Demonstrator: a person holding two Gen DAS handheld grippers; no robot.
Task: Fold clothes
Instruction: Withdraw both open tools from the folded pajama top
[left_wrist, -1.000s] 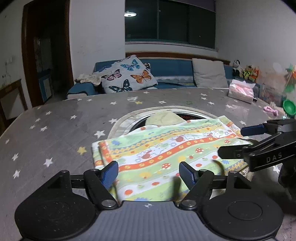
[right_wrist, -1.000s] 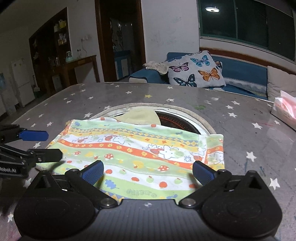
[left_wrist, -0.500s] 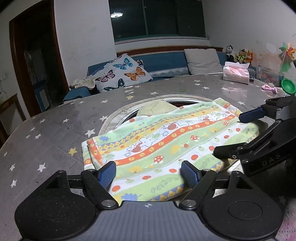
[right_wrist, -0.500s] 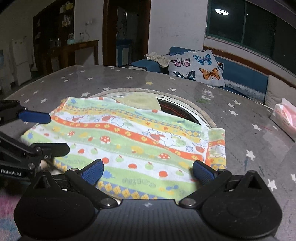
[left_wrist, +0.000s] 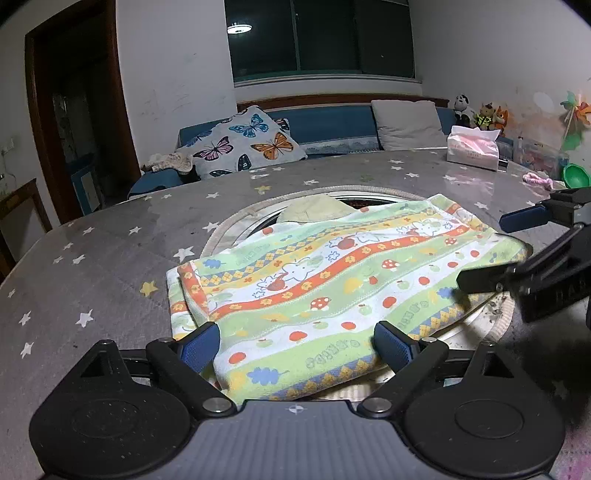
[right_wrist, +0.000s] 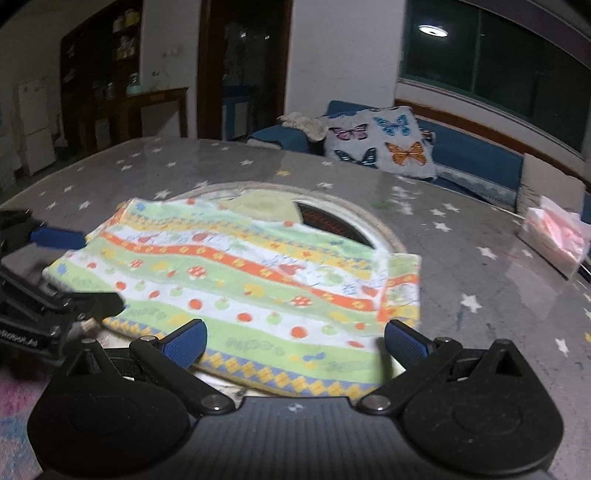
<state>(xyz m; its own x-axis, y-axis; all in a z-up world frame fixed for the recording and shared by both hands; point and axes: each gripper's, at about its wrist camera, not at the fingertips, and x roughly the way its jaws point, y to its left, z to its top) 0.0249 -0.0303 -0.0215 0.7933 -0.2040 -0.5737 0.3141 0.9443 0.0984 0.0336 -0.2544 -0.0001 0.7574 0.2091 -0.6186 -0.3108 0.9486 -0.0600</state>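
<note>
Lying folded on the starry tabletop (left_wrist: 110, 258), the striped cloth (left_wrist: 332, 291) sits just ahead of the left gripper (left_wrist: 295, 343) and right gripper (right_wrist: 295, 341), both spread wide, holding nothing.

Both grippers are withdrawing toward the near edge of the table (left_wrist: 92, 258), so the folded patterned cloth (left_wrist: 332, 288) is showing more of its near hem than one second ago. The left gripper (left_wrist: 295, 343) is swinging leftward relative to the cloth. The right gripper (right_wrist: 293, 339) is moving, blurring its view, and its fingers (left_wrist: 524, 218) are appearing larger in the left wrist view.
</note>
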